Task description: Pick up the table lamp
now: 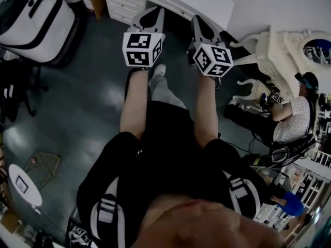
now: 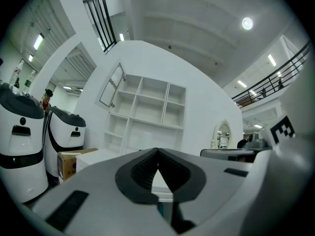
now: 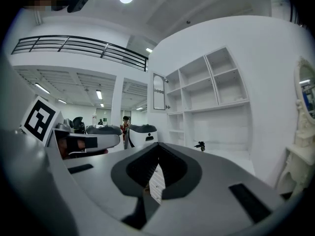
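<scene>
**Both grippers closed as the search for the lamp goes on.** A person is holding the left gripper [image 1: 153, 12] and the right gripper [image 1: 200, 20] out level and side by side. Both are pointing toward a white shelving unit [image 2: 147, 113], with white drawers [image 1: 121, 1] ahead of them. Each pair of fingers is sitting pinched together at the tips and is gripping nothing.

No table lamp is showing plainly in any view. The likeliest candidate is a small dark object [image 3: 199, 145] standing on the white counter [image 3: 231, 156]. It is ahead of the right fingers, a little to their right and well apart from them. It is too small to identify, and its long axis cannot be read.

A wire-framed item [image 1: 44, 167] with a white round top [image 1: 23, 185] is sitting on the floor, behind the fingers and off to the left gripper's side. Whether it is a lamp or a small stand cannot be told.

If the dark object proves to be the lamp, the right gripper looks to be the nearer one. Its fingers would have to spread before any approach straight ahead.
</scene>
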`<state>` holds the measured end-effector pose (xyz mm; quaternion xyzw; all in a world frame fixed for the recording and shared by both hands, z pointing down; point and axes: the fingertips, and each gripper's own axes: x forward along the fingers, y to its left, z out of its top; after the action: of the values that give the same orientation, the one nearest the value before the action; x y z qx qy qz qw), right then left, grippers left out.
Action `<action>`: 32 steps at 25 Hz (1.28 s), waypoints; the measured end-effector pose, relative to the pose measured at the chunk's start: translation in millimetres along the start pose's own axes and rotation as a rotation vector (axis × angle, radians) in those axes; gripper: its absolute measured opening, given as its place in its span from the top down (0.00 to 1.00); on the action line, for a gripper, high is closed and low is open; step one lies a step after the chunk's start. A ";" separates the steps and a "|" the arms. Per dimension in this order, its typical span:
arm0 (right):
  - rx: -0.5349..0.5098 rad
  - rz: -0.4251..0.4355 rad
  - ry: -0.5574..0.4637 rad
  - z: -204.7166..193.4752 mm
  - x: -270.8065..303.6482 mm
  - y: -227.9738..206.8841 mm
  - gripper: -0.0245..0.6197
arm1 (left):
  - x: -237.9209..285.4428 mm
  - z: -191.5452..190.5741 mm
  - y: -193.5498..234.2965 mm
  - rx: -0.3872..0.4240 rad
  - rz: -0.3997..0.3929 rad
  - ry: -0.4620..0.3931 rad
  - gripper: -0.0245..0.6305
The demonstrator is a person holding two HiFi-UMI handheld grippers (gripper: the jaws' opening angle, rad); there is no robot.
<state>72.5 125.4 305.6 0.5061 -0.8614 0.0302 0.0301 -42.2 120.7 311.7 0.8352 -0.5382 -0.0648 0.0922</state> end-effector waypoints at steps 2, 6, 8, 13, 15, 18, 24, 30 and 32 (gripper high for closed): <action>0.007 0.026 0.010 -5.0 8.5 7.5 0.93 | -3.7 -3.6 9.8 -0.007 0.025 0.008 0.95; 0.008 0.059 0.021 -13.5 27.2 19.6 0.93 | -3.1 -11.4 32.4 -0.014 0.067 0.030 0.95; 0.019 0.056 0.024 -18.0 32.5 16.2 0.93 | 0.5 -14.8 38.0 -0.015 0.071 0.036 0.95; 0.032 0.035 0.031 -25.1 46.0 -0.8 0.93 | 21.3 -29.3 41.5 -0.010 0.055 0.073 0.95; 0.046 0.025 0.038 -30.1 52.3 -11.4 0.93 | 32.8 -37.8 40.1 -0.008 0.047 0.094 0.95; 0.065 0.012 0.054 -39.5 66.6 -27.6 0.93 | 52.4 -51.0 43.7 -0.008 0.046 0.125 0.95; 0.086 0.004 0.087 -52.6 102.9 -54.7 0.94 | 91.2 -59.3 57.9 -0.017 0.048 0.130 0.95; 0.094 -0.001 0.113 -58.7 136.1 -81.1 0.93 | 130.0 -59.6 69.1 0.003 0.055 0.104 0.95; 0.097 -0.013 0.118 -59.1 144.3 -96.3 0.93 | 145.5 -57.5 69.0 0.009 0.058 0.086 0.95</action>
<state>87.9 -42.1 378.5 0.5099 -0.8524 0.1013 0.0565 -31.5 -34.9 381.9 0.8216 -0.5582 -0.0236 0.1133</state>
